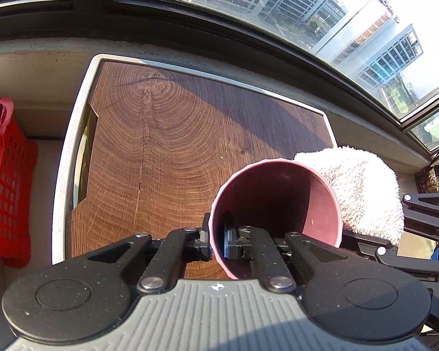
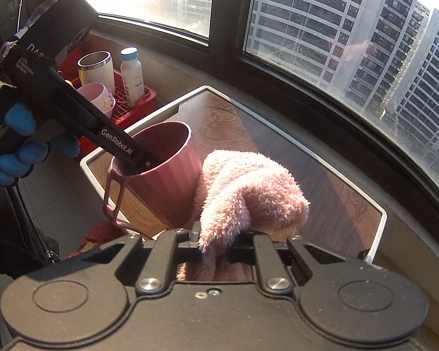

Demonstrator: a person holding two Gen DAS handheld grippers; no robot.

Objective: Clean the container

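Note:
A dark pink ribbed cup [image 1: 278, 204] with a handle is held above the wooden table; my left gripper [image 1: 218, 244] is shut on its rim, one finger inside and one outside. The right wrist view shows the same cup [image 2: 166, 187] tilted, the left gripper [image 2: 145, 161] reaching into its mouth. My right gripper [image 2: 215, 247] is shut on a fluffy pink cloth [image 2: 248, 193], bunched just right of the cup's outer wall. From the left wrist the cloth [image 1: 363, 187] sits beyond the cup's right rim.
The wooden table [image 1: 166, 146] has a pale raised border and stands against a window ledge. A red basket [image 2: 134, 108] at its left holds a steel tumbler [image 2: 98, 70], a white bottle [image 2: 133, 76] and a pink mug [image 2: 98, 98]. A gloved hand [image 2: 23, 143] holds the left gripper.

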